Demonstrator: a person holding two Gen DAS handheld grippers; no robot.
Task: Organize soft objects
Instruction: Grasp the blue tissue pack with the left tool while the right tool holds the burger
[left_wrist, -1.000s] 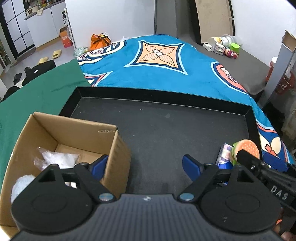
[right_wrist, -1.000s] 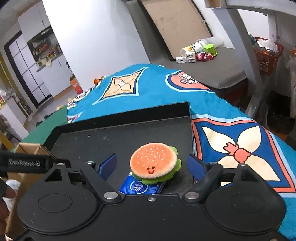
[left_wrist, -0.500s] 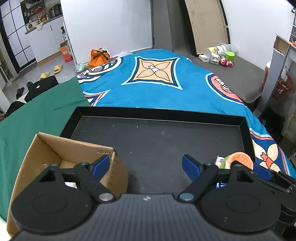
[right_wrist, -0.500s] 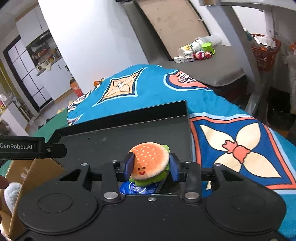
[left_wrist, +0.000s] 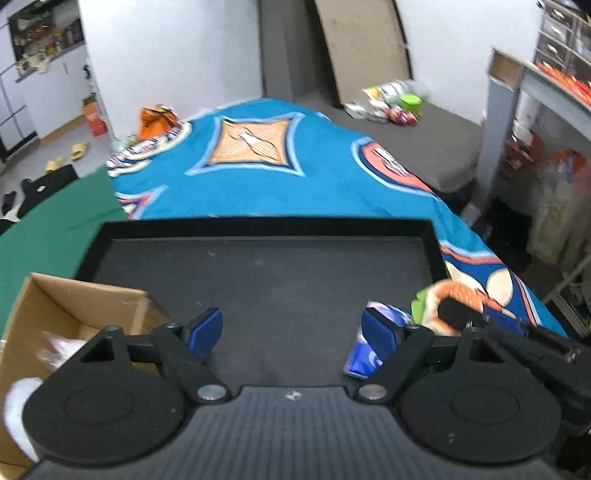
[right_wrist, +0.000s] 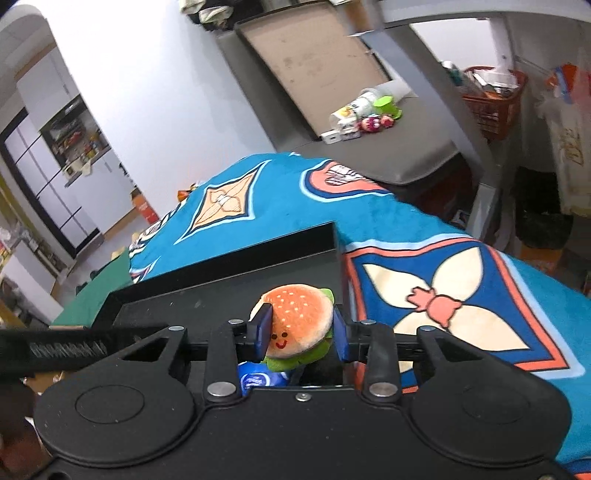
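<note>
Clamping the plush burger (right_wrist: 295, 325), right tool (right_wrist: 301, 336) narrow; left tool (left_wrist: 295, 328) wide, empty, above the tray (left_wrist: 258, 280).

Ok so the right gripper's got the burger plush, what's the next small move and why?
Probably lift the burger plush a little and carry it left toward the cardboard box. The right gripper has its fingers pressed on both sides of the plush, which sits above the blue packet in the black tray. The box is open, and the left gripper is open and empty.

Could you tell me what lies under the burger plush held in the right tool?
Beneath the burger plush, a blue packet lies on the black tray. The right tool hides most of the packet, so its label is unreadable.
</note>
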